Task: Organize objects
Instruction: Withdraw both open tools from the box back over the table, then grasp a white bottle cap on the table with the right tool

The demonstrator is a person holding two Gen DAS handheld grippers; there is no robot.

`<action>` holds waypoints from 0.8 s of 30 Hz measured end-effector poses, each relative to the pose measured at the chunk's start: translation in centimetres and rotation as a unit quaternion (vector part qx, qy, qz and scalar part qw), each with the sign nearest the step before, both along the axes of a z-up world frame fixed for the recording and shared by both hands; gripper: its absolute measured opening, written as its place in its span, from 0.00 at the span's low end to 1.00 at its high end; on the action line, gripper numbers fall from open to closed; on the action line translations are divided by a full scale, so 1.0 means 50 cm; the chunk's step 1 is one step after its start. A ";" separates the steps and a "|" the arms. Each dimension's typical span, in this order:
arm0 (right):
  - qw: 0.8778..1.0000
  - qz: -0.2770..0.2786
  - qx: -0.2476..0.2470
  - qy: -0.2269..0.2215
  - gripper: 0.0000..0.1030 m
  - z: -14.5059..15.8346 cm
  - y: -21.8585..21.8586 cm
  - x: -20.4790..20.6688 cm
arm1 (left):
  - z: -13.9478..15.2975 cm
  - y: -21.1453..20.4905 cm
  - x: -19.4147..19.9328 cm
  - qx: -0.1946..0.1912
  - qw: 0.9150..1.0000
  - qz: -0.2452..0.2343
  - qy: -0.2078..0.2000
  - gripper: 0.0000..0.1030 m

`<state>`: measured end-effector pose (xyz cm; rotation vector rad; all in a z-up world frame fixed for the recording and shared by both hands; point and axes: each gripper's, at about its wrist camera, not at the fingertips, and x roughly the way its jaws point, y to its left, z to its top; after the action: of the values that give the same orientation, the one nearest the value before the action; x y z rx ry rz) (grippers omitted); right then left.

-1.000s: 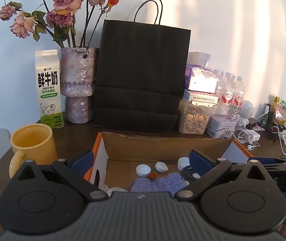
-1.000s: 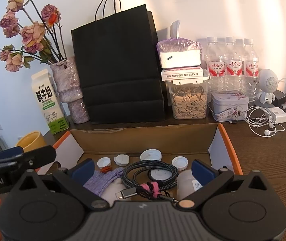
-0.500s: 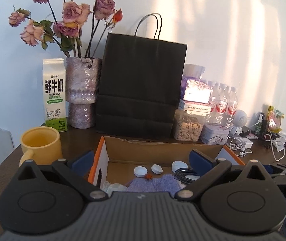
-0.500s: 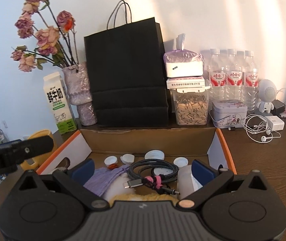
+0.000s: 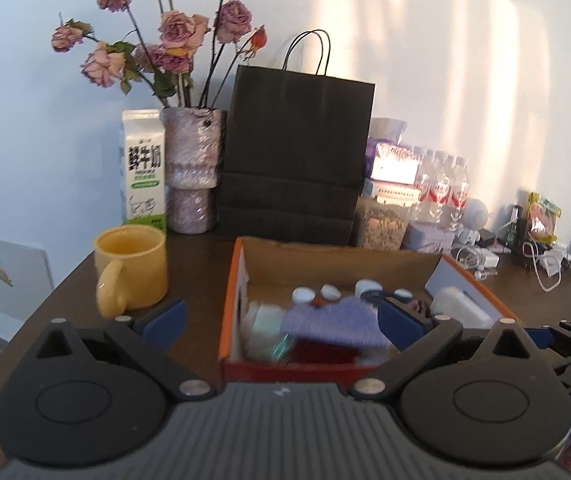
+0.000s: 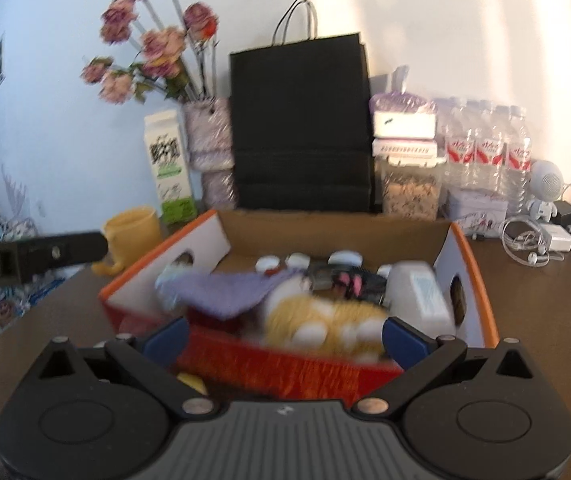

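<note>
An open cardboard box with orange edges (image 5: 231, 280) (image 6: 473, 264) sits on the dark table. It holds a purple knitted cloth (image 5: 333, 318) (image 6: 225, 288), white caps (image 5: 303, 294), a coiled cable (image 6: 345, 278), a white bottle (image 6: 421, 292) and a yellow and white plush thing (image 6: 325, 316). My left gripper (image 5: 281, 316) is open and empty, in front of the box's near wall. My right gripper (image 6: 283, 334) is open and empty, also just short of the box's near wall.
A yellow mug (image 5: 133, 268) stands left of the box. Behind are a milk carton (image 5: 143, 166), a vase of dried roses (image 5: 191, 168), a black paper bag (image 5: 293, 156), a seed jar (image 6: 409, 192), water bottles (image 6: 485, 148) and earphones (image 6: 525, 240).
Both grippers have pulled back and risen away from the box, so its red near wall now shows. Both stay open and empty.
</note>
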<state>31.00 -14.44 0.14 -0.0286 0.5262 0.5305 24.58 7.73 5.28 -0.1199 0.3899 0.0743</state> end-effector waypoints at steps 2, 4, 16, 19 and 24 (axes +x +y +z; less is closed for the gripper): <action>1.000 0.005 -0.011 0.007 1.00 -0.014 0.000 -0.019 | -0.007 0.009 -0.017 0.001 1.000 0.002 0.008 1.00; 1.000 0.010 -0.017 0.014 1.00 -0.027 -0.001 -0.035 | -0.016 0.017 -0.034 0.003 1.000 0.005 0.015 1.00; 0.995 0.057 -0.055 0.053 1.00 -0.092 0.029 -0.095 | -0.064 0.059 -0.110 -0.007 0.999 0.025 0.048 1.00; 0.994 0.063 -0.061 0.058 1.00 -0.100 0.038 -0.099 | -0.071 0.068 -0.120 -0.009 0.998 0.027 0.052 1.00; 0.994 0.064 -0.067 0.063 0.98 -0.112 0.051 -0.098 | -0.079 0.081 -0.131 -0.013 0.998 0.032 0.058 1.00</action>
<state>26.11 -11.90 -5.45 -0.1579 0.6869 0.6243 18.02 11.76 1.32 -0.1544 0.5024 0.1398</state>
